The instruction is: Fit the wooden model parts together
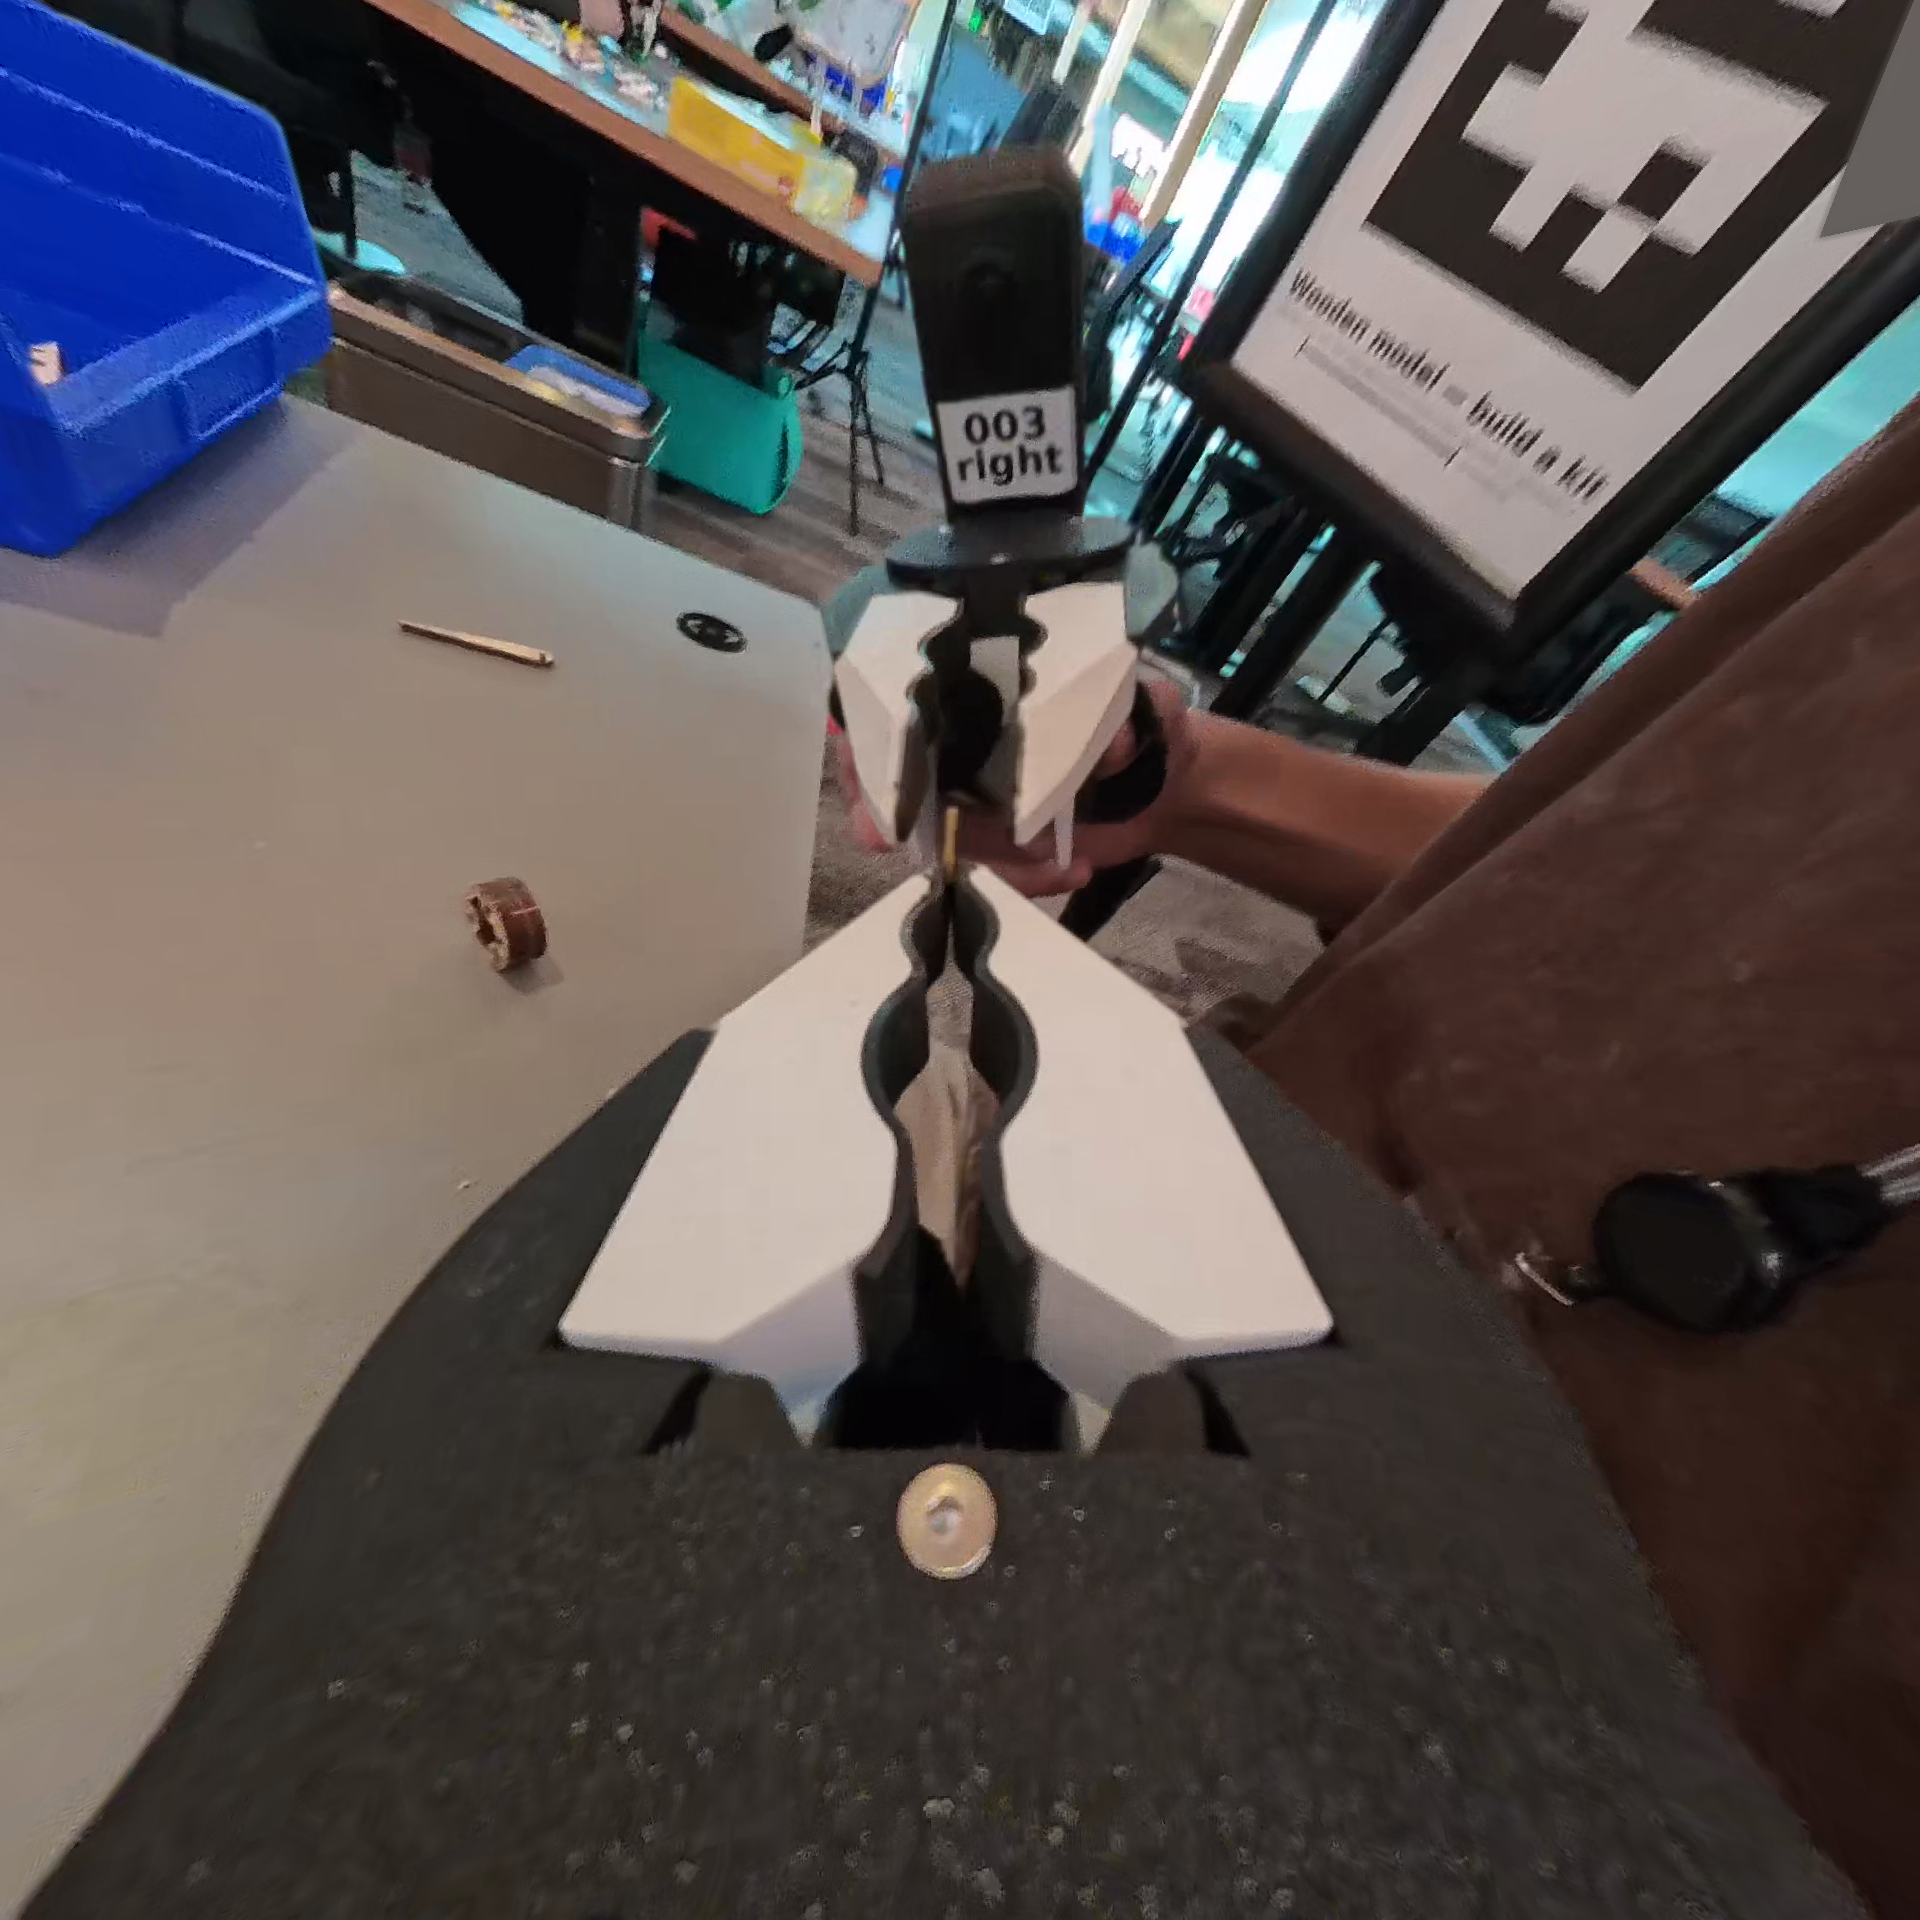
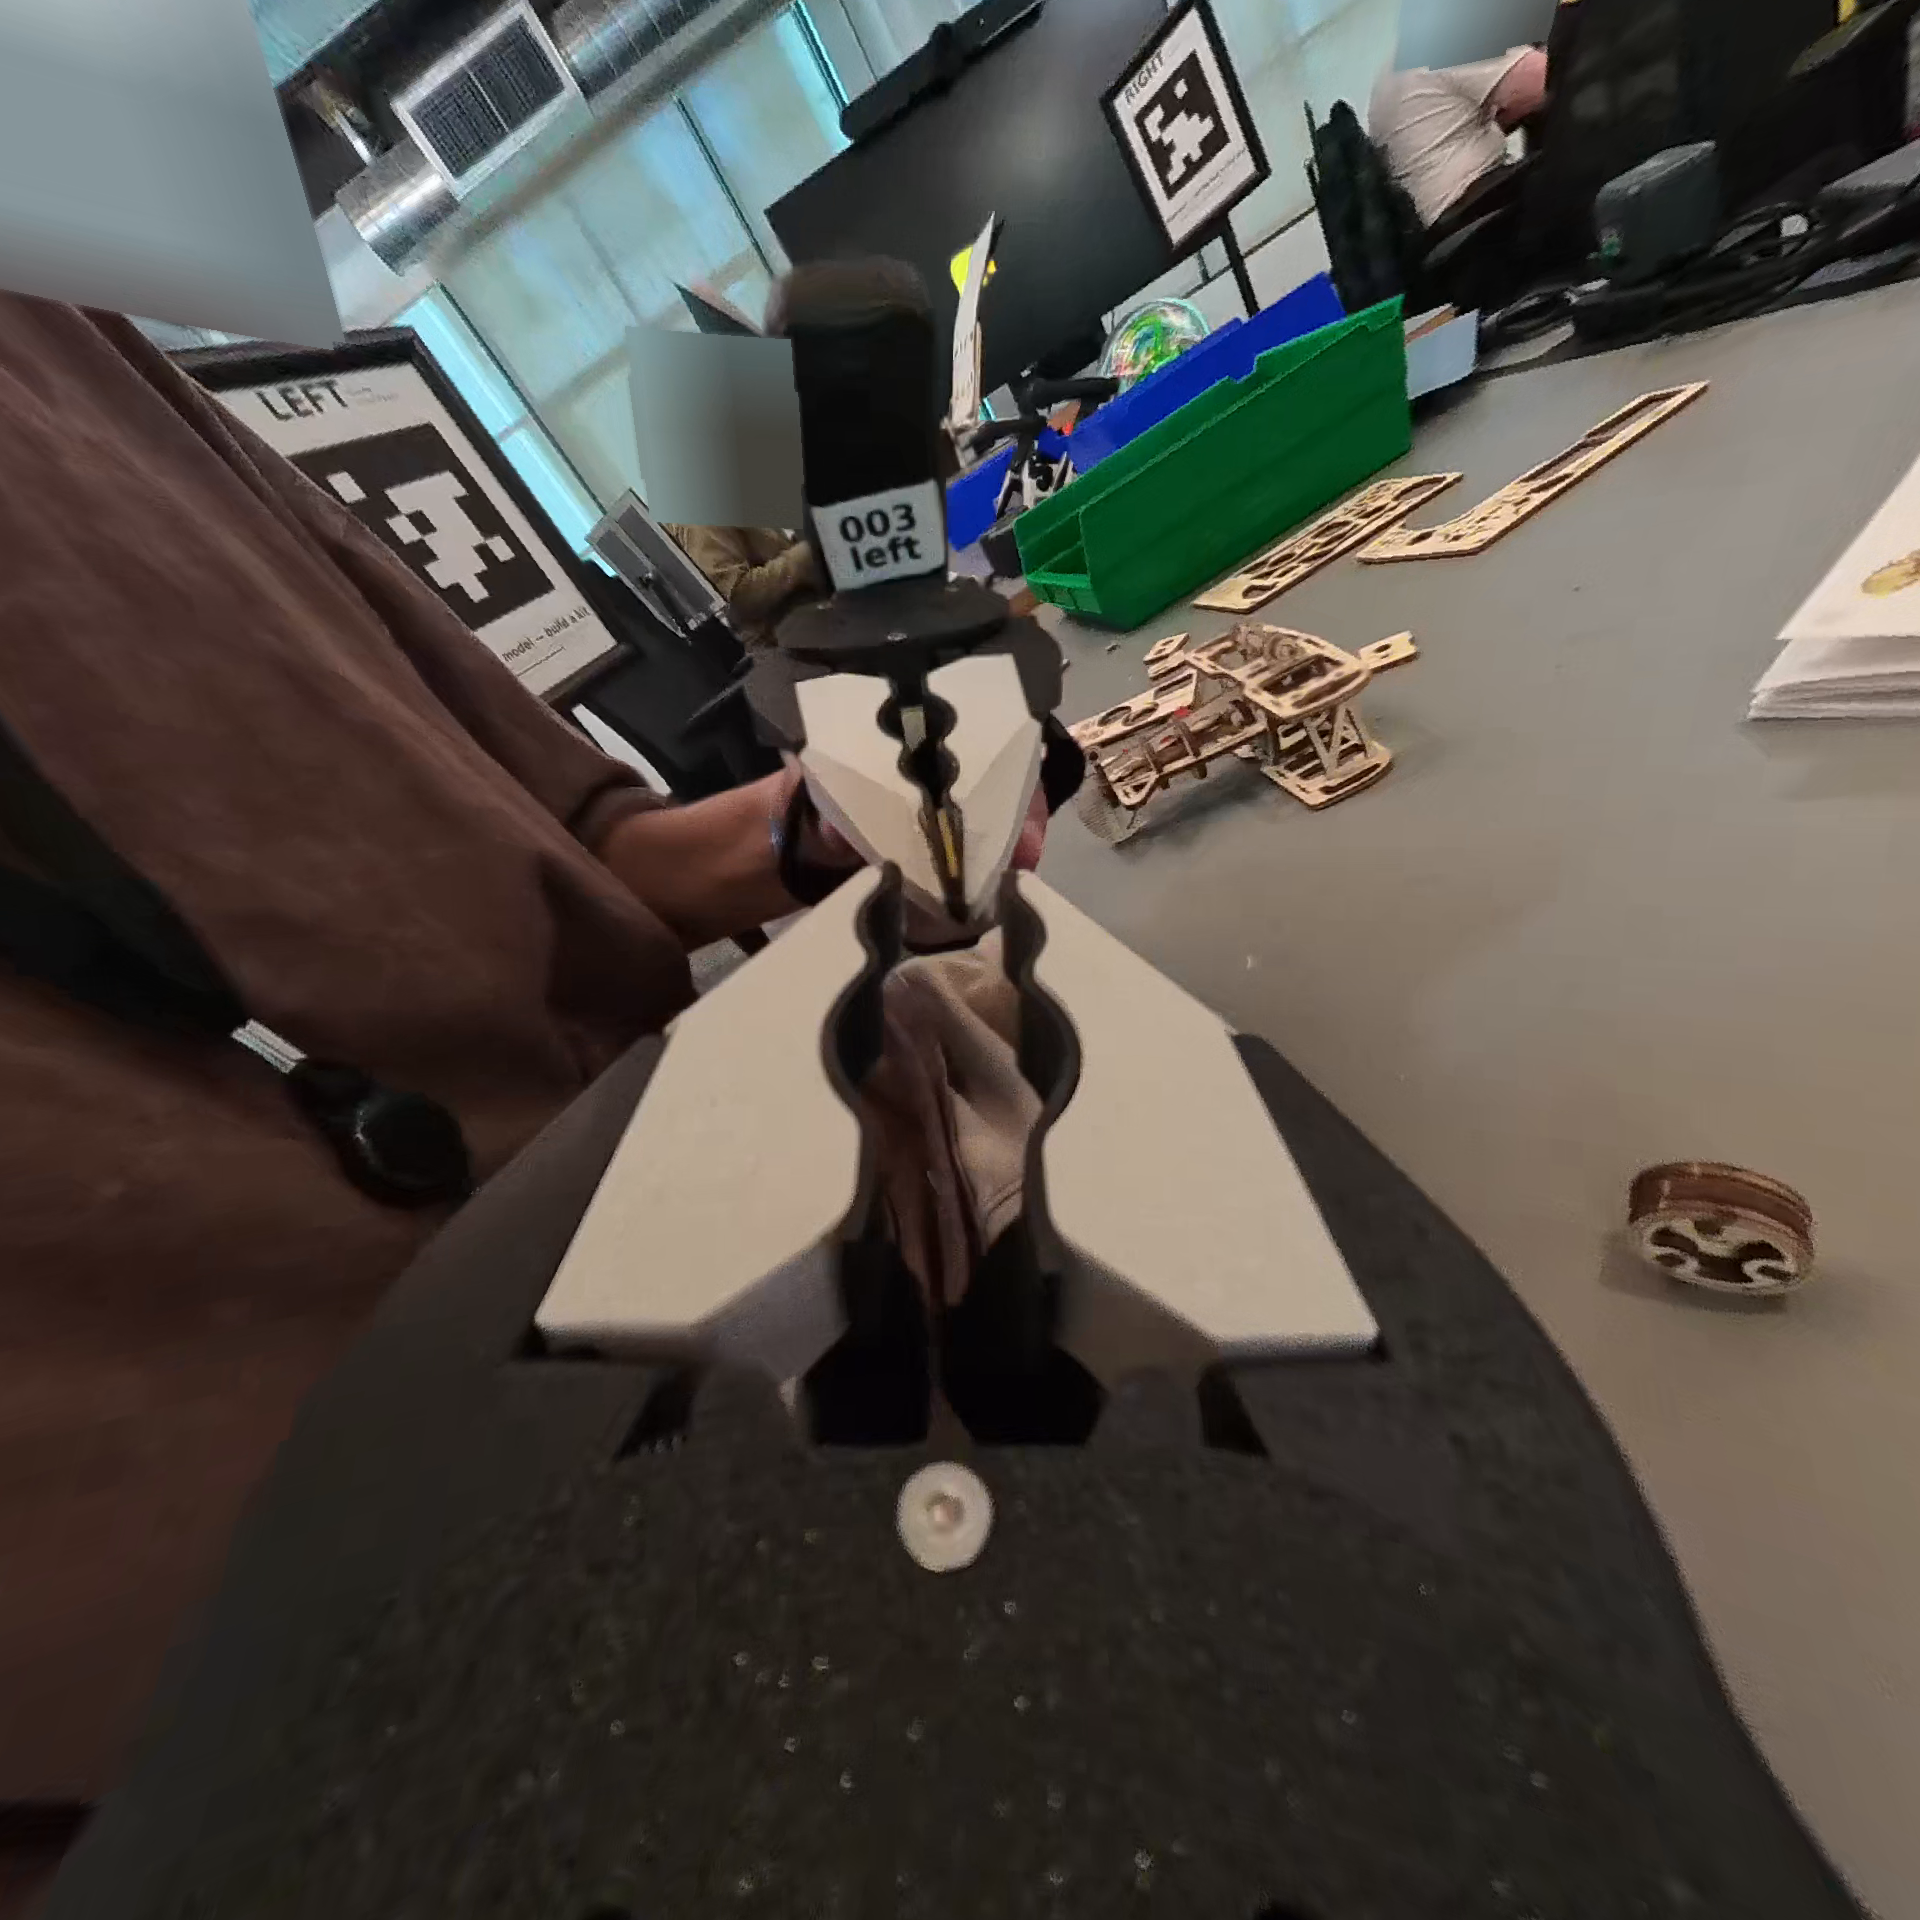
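Both tools are up in the air, tip to tip, off the edge of the grey table [image 1: 312,1039]. The left tool [image 1: 948,914] is clamped on a thin brass-coloured wooden pin [image 1: 950,842], whose other end sits in the clenched right tool [image 1: 961,800]. A small round wooden wheel [image 1: 506,922] and a thin wooden stick [image 1: 476,642] lie on the table, well left of them.

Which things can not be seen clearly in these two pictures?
- Thin wooden piece: left wrist view, mostly hidden between the two tools' fingers.
- Its shape: right wrist view, blurred and too small.
- Right tool grip: tips overlap the left tool, contact unclear.
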Available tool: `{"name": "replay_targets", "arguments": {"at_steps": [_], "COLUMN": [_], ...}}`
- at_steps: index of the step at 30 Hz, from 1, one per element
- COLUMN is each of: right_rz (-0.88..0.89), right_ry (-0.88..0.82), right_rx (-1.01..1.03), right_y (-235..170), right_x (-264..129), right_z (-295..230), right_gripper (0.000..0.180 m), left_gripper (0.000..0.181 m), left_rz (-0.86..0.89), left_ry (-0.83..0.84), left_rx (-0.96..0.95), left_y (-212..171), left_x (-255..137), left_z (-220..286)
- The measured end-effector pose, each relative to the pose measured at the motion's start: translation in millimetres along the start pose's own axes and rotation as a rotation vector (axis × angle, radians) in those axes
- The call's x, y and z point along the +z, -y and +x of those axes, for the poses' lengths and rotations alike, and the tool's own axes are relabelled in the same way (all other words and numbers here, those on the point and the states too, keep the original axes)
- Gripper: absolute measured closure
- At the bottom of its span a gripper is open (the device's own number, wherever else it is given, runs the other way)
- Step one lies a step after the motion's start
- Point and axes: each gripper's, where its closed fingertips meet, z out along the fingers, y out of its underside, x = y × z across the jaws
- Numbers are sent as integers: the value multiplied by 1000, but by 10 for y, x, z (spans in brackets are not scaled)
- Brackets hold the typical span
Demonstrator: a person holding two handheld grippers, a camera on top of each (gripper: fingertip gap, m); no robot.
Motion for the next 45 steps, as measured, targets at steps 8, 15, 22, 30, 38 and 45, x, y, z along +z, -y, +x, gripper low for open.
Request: {"name": "replay_targets", "arguments": {"at_steps": [8,15,22,30,38,45], "right_rz": [21,-13,-30,-52,-100,-116], "right_ry": [81,20,36,40,-24,-161], "right_rx": [59,91,114,83,39,43], "right_y": [12,-20,-40,-53,-109,-152], "right_x": [66,1,-28,-18,-1,-58], "right_z": [-82,34,4,-30,27,253], "right_gripper": [171,180,180,180,180,180], "left_gripper": [181,181,166,168,180,181], "left_rz": [9,18,16,29,21,8], "left_ry": [-54,2,21,-144,-71,64], "left_rx": [-16,-40,-37,-131,-117,-86], "left_y": [-3,-6,7,42,1,-45], "left_x": [40,38,28,15,26,44], "left_z": [97,-25,-62,140,17,-173]}}
